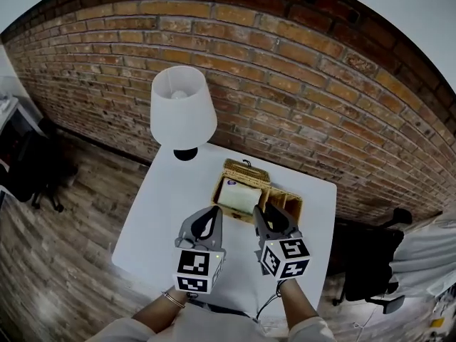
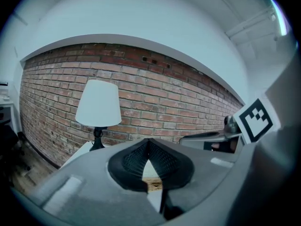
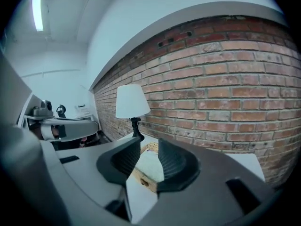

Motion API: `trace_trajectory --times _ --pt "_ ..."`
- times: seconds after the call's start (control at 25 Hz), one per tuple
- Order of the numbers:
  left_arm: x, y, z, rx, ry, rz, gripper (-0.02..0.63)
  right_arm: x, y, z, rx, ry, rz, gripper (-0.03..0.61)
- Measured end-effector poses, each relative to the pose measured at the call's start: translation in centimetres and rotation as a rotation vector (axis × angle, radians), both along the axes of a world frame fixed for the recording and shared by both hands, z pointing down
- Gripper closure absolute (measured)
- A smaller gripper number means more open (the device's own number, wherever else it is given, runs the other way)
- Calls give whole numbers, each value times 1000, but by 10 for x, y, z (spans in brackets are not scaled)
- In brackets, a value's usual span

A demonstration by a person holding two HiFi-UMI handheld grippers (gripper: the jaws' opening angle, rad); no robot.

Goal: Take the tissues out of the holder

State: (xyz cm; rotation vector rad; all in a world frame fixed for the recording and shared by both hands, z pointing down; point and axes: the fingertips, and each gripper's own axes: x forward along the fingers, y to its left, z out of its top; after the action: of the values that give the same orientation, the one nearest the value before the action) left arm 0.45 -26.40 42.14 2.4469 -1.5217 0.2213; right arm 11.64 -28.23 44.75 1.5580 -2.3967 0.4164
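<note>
jaws of your right gripper (image 3: 149,147) stand apart with nothing between them, aimed at the tissues (image 1: 241,197) lying in the open wicker holder (image 1: 246,171) just ahead, likely so you can close on the pack. your left gripper (image 2: 149,142), pinched together and empty, hovers beside it over the white table (image 1: 160,212), probably ready to steady the holder.

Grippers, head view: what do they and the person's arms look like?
The left gripper and right gripper are grey shells with black ribbed pads, each carrying a cube of black-and-white square markers. Pale sleeves; a bracelet on the left wrist.
</note>
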Motion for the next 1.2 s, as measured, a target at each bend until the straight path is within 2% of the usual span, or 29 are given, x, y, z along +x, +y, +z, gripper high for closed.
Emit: trace_trajectory --times 0.12,0.32,0.48,0.64,0.76,0.92,1.2 --pt "-5 -4 4 -8 3 -21 612 -4 -12 6 -20 48 -80 463" --pt "-4 -10 11 -7 -7 -12 612 -19 -37 29 -78 151 -250 357" --pt "-3 -17 14 -10 -4 -23 612 -29 -54 52 -128 245 -378 336" --pt "-4 -25 17 -11 -7 -33 612 -44 -61 73 -161 343 -560 321" --pt "-7 -29 22 -23 -8 -46 612 -51 -65 90 -174 414 -660 319" --pt "-9 -35 30 -40 -11 -66 612 -53 -70 111 -222 442 -716 321" --pt "-13 -44 44 -65 -15 -99 612 -51 -70 139 -303 448 -756 324"
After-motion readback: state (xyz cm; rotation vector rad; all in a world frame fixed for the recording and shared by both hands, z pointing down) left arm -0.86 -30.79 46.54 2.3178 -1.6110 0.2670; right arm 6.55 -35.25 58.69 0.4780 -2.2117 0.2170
